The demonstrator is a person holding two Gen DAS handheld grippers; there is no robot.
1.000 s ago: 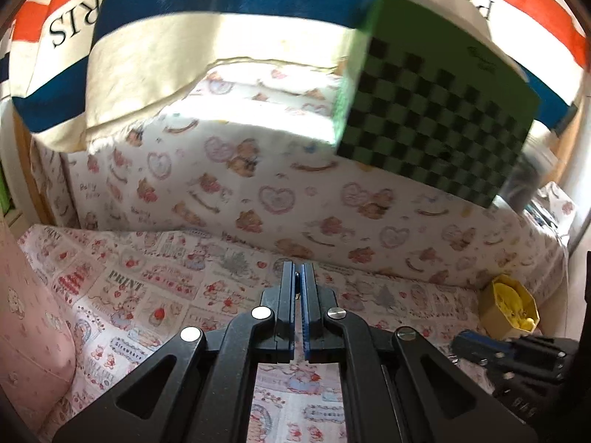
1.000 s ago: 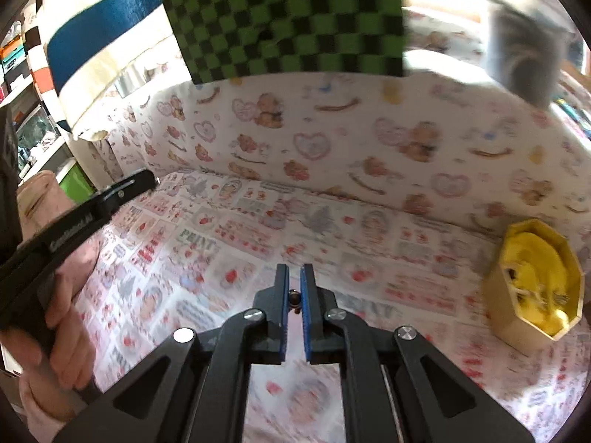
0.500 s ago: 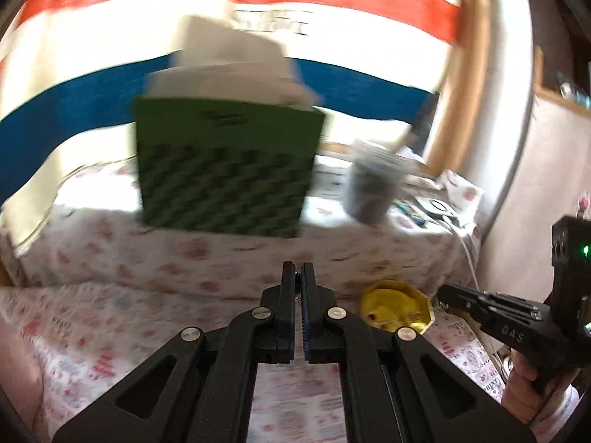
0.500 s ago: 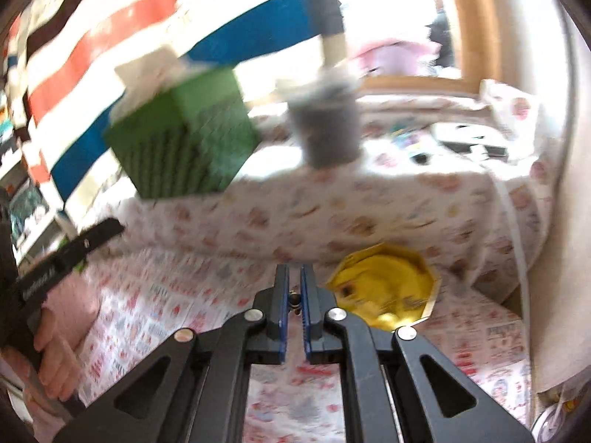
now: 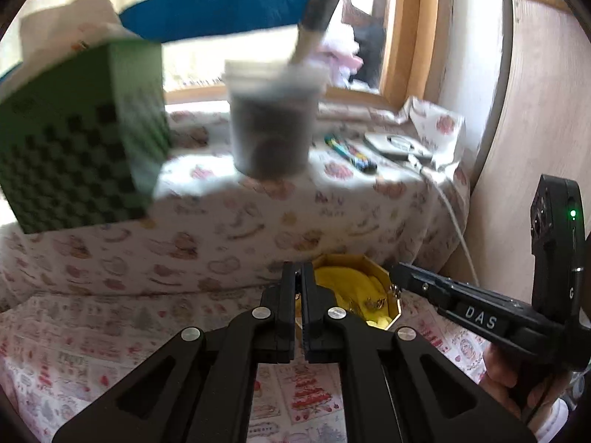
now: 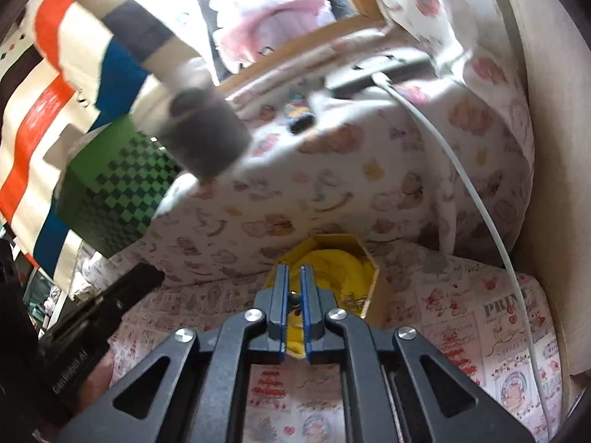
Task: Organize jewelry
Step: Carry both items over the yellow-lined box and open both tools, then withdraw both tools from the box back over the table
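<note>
Lower surface (image 6: 461, 295) is wearing a printed cloth, red and pink cartoon panels. Gold octagonal box (image 6: 373, 277) with yellow lining is sitting on it, right against the step up. Raised ledge (image 5: 258, 221) behind is carrying a bear-and-heart cloth. Sitting on the ledge: green checkered box (image 5: 74, 155), dark cup with white rim (image 5: 273, 125), multicoloured pen-like item (image 5: 351, 151), flat white device (image 5: 395, 146). White cable (image 6: 480, 203) is running off the device down the ledge front.

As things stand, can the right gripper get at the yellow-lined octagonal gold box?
Probably yes: the right gripper points straight at the gold box, whose open top looks unobstructed; its nearly closed jaws pinch a small dark item.
</note>
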